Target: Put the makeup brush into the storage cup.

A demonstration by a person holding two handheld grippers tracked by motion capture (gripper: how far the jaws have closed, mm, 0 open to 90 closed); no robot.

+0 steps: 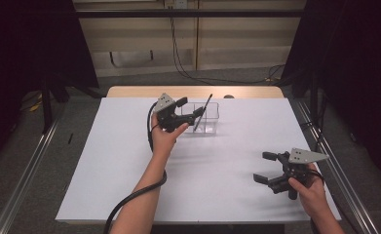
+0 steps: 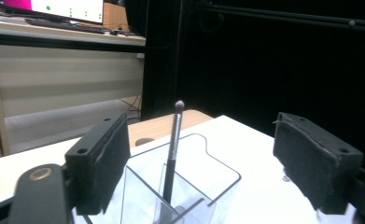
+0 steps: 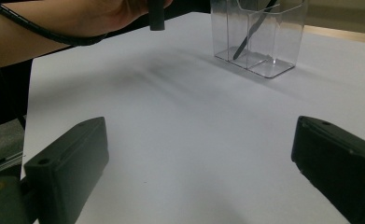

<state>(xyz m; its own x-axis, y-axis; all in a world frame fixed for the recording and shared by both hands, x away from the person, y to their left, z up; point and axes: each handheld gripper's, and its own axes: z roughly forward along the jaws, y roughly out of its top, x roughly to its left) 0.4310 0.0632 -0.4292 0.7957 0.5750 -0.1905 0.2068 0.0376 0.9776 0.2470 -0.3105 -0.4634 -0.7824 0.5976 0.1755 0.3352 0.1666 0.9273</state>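
Clear organizer (image 2: 208,168) blurring black brush's (image 2: 172,149) lower end.

Evenly lit from above, with the white bench (image 1: 129,161) bright and free of glare. Dark, almost black surroundings at far left and far right, detail lost there. Soft, faint shadows under the left hand-held gripper (image 1: 188,111) and the right hand-held gripper (image 1: 266,168), spreading diffusely across the bench surface. High view slightly soft overall, low in resolution. In the left gripper view, near pads blurred, clear organiser (image 2: 189,182) and brush (image 2: 173,144) reasonably sharp, bright monitor overexposed at far left. In the right gripper view, near pads soft, a smeared grey shadow on the bench in the middle distance.
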